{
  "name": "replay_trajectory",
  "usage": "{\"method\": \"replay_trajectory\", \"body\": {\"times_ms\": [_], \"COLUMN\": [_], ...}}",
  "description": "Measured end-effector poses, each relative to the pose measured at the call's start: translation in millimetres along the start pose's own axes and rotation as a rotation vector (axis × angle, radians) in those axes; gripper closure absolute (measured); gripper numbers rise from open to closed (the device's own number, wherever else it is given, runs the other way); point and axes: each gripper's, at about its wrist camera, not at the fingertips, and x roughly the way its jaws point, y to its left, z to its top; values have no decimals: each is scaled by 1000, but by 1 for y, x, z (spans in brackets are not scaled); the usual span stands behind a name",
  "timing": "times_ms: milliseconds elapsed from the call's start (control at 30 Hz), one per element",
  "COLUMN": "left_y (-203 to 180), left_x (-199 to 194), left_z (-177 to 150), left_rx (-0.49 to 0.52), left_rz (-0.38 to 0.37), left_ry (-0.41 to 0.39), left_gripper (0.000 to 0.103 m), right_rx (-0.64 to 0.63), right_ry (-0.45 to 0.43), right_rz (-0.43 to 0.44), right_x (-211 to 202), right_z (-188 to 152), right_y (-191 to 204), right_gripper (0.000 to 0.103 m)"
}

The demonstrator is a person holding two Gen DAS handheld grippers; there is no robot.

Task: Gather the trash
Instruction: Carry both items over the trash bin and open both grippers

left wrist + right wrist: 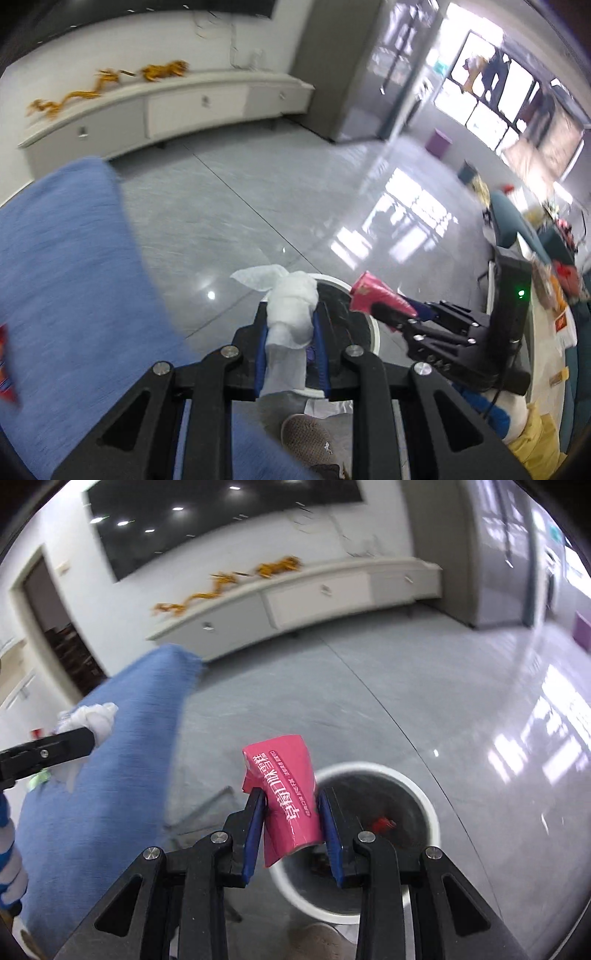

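The left hand-held gripper (290, 328) clamps a white tissue wad (291, 306). The right hand-held gripper (291, 812) grips a pink wrapper (284, 794) above the white bin (424, 805).

Glossy grey tiled floor (424, 686), matt blue woven cloth (66, 258), soft white crumpled tissue (291, 314), shiny pink plastic wrapper (288, 794), smooth white bin (424, 794) rim.

A: What do the claws look like?
B: The left claw (290, 325) and the right claw (291, 819) are matte black, with blue finger pads (253, 834), silver screws, and a green light on the right one's body.
A: Clothing?
B: A grey-brown knit shoe (308, 439).
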Motion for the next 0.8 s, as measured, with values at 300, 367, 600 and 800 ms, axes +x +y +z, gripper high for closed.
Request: {"method": "replay_trajectory", "body": {"times_ms": [300, 367, 600, 800], "left_y": [-29, -30, -23, -13], "left_x": [59, 57, 15, -39], "left_z": [22, 23, 14, -11], "left_rx": [-31, -38, -46, -44], "left_rz": [-99, -90, 21, 115], "left_ry": [57, 54, -19, -87], "left_gripper": [45, 45, 45, 45], "right_rx": [128, 139, 161, 126], "right_ry": [55, 59, 11, -62], "right_rz": [-53, -61, -35, 13], "right_x": [28, 28, 6, -31], "right_z": [-20, -21, -19, -9], "right_y": [-70, -72, -72, -30], "right_gripper": [54, 54, 54, 54]}}
